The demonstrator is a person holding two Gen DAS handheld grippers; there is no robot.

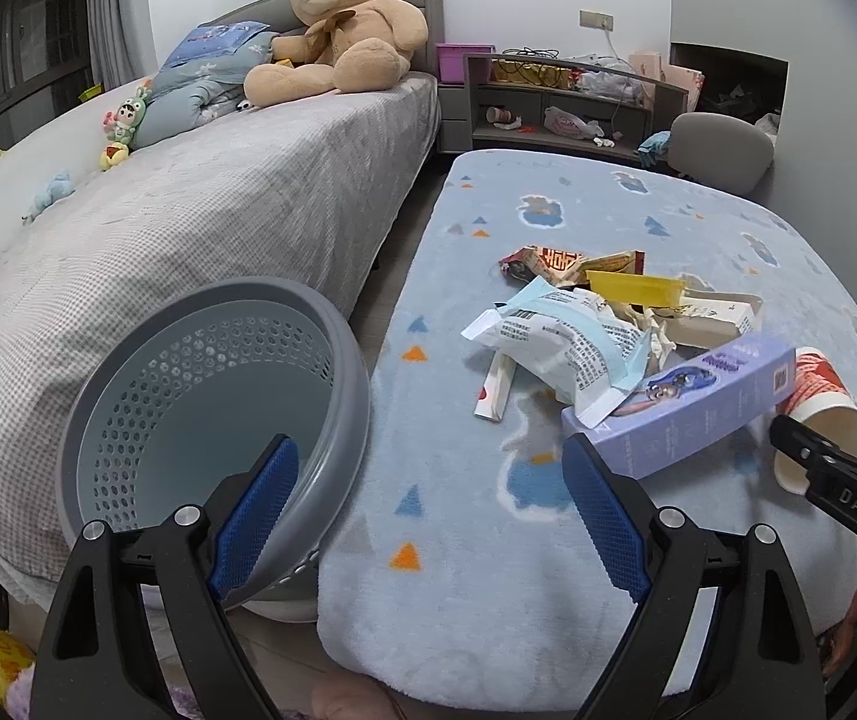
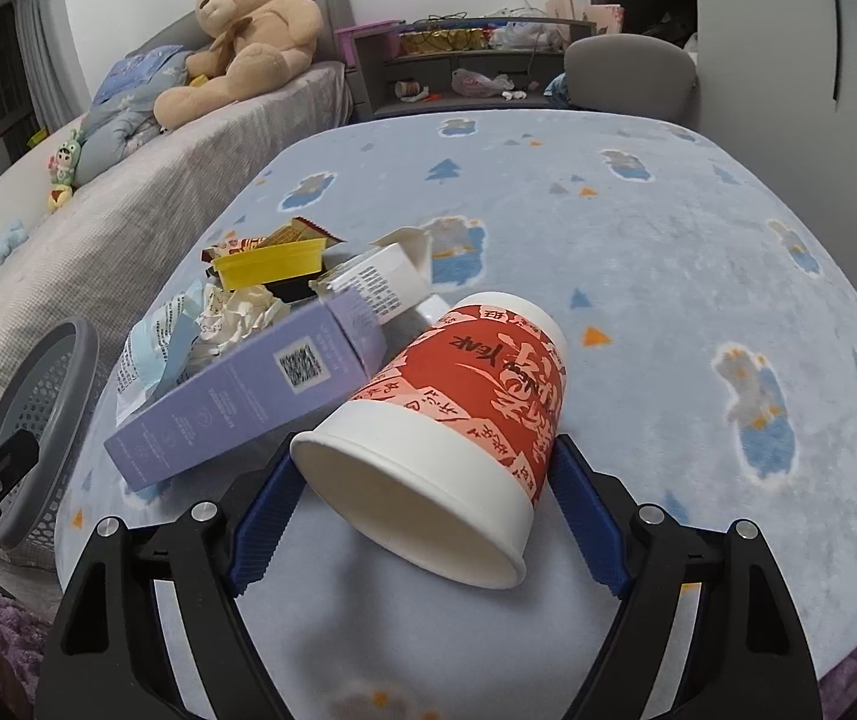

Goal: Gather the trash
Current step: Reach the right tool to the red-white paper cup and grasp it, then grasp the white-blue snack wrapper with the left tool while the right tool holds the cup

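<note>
A bedroom: a bed (image 1: pixel 200 228) with a grey cover carries a teddy bear (image 1: pixel 338 24), and beside it a table (image 2: pixel 668 276) under a pale blue fleece blanket bears a heap of trash (image 1: pixel 596 324), with a grey perforated basket (image 1: pixel 212 396) tilted between the two. The red-and-white paper cup (image 2: pixel 458 420) lies on its side, touching a lilac carton (image 2: pixel 236 402). The right hand-held gripper (image 2: pixel 422 516) brackets the cup, whether its pads press cannot be told; the left hand-held gripper (image 1: pixel 434 516) stands wide, empty.
</note>
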